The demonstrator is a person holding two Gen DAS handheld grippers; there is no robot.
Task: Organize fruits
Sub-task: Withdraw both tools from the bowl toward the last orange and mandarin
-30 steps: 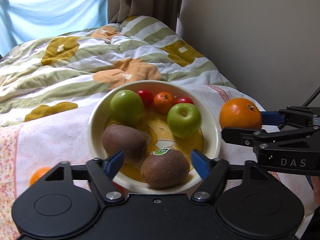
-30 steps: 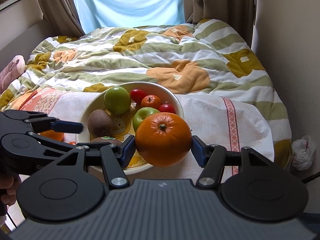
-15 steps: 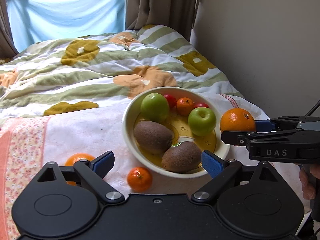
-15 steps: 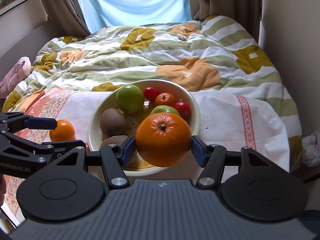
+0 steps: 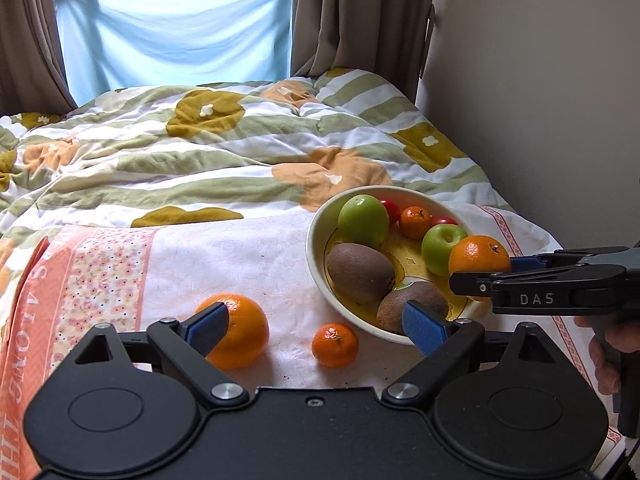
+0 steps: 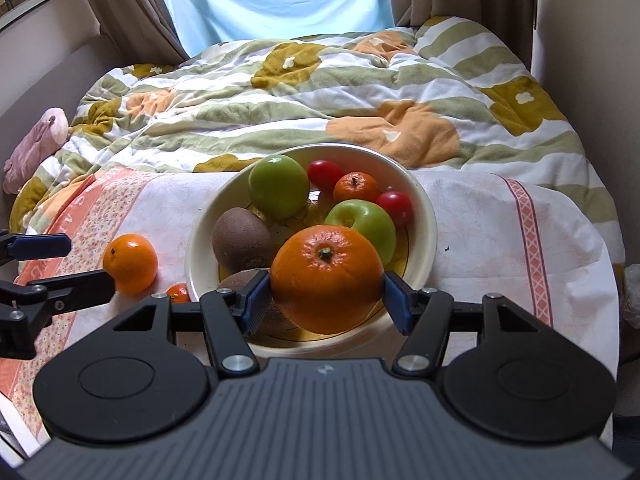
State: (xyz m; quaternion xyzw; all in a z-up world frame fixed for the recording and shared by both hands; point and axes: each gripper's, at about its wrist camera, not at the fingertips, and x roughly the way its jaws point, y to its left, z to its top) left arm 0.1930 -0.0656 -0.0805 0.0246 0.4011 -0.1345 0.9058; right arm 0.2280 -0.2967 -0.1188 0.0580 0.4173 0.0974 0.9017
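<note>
Orange [image 6: 326,278] clamped in right hand-held gripper [image 6: 322,300] now over bowl [image 6: 424,216]; left hand-held gripper [image 5: 316,326], opened wider, withdrew

Both views ride on hand-held grippers and look forward and downward along their fingers over a bed toward a curtained window [image 5: 176,36] at the top of the frame. The left wrist camera stands left of the bowl [image 5: 316,256], which sits right of centre; the right gripper [image 5: 480,276] enters from the right edge. The right wrist camera hangs close over the same bowl [image 6: 424,216], centred in the frame, with the left gripper [image 6: 68,260] at the left edge. Both share the bowl, the striped duvet [image 6: 320,92] and the window.
</note>
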